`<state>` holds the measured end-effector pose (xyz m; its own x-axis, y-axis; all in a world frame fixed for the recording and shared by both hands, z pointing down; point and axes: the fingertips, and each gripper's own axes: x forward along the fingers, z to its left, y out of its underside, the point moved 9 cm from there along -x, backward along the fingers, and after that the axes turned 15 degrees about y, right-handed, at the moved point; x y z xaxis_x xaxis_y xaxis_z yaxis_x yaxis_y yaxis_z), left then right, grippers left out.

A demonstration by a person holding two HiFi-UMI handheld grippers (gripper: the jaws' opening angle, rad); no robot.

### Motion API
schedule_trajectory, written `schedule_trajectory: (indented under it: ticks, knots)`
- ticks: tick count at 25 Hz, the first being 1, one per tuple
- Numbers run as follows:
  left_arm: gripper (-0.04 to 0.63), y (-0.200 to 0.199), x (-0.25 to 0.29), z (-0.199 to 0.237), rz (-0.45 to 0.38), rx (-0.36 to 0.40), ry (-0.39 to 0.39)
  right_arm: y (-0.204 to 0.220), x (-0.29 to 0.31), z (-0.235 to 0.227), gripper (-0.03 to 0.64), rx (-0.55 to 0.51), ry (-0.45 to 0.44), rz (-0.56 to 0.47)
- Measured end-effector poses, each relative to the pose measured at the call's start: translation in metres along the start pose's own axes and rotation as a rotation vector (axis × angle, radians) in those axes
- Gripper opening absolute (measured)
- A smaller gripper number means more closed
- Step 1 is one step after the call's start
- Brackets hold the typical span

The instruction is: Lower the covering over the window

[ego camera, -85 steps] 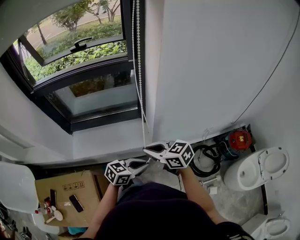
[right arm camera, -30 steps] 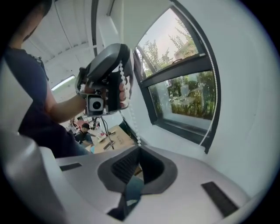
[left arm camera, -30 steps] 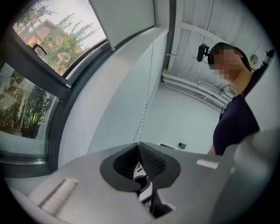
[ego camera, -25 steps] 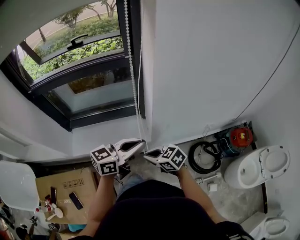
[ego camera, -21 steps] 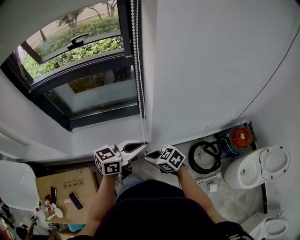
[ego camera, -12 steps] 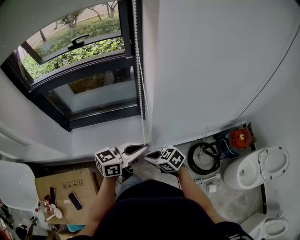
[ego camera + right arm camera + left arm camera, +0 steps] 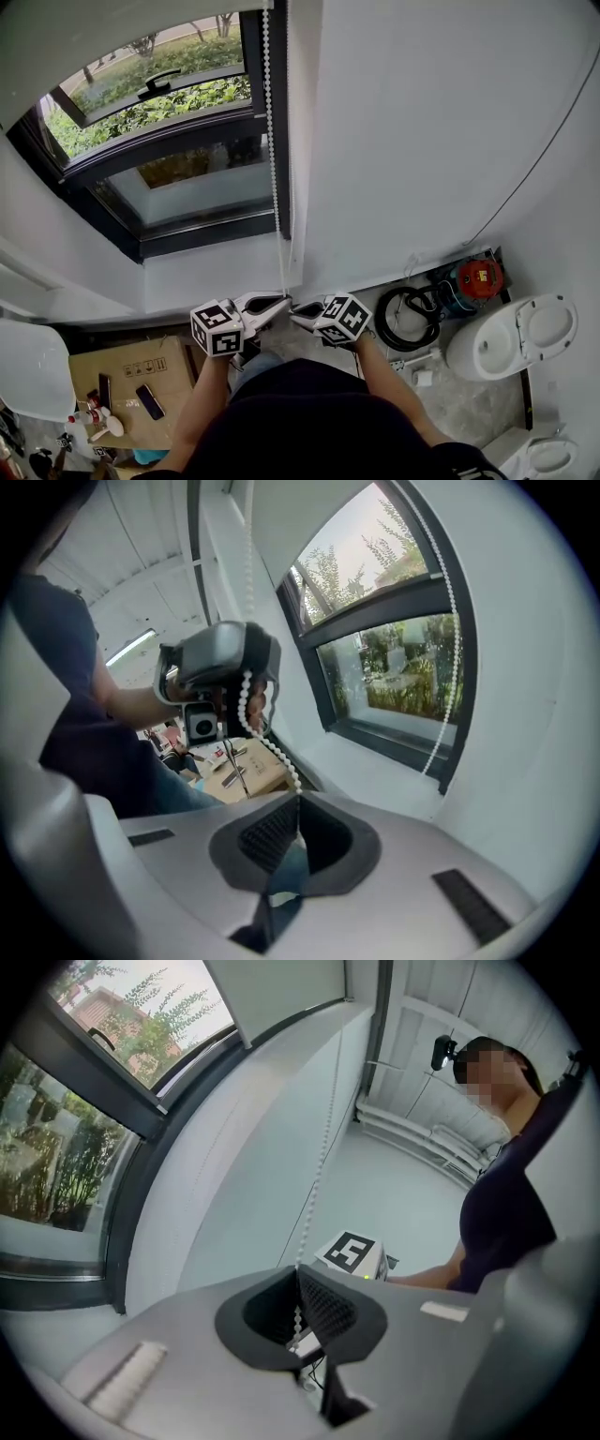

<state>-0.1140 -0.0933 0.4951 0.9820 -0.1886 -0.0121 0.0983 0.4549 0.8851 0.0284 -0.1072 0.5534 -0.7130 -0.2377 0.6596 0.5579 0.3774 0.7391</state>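
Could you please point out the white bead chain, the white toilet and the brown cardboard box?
white bead chain (image 7: 272,159), head view, its middle stretch
white toilet (image 7: 483,347), head view, its bowl
brown cardboard box (image 7: 178,375), head view, its bare top

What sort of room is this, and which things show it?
Probably an unfinished bathroom: a white ceramic toilet, a coiled black hose and a brown cardboard box sit on the floor.

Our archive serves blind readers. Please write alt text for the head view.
Seen from above, a person's left gripper and right gripper are shut on a bead chain hanging beside a dark-framed window. A toilet stands lower right, a cardboard box lower left.
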Motion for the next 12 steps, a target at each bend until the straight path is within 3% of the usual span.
schedule_trajectory:
  ticks: [6,8,12]
  knots:
    - [0.014,0.001,-0.004,0.004,-0.026,-0.014,-0.014,-0.003,-0.017,-0.010,0.025,-0.028,0.007,0.024]
    - [0.014,0.001,-0.002,0.004,-0.029,-0.015,-0.009,-0.011,-0.035,-0.023,0.066,-0.004,0.046,-0.029]
    - [0.014,0.002,0.003,0.004,-0.020,-0.014,0.006,-0.043,-0.084,-0.043,0.080,0.031,0.133,-0.214]
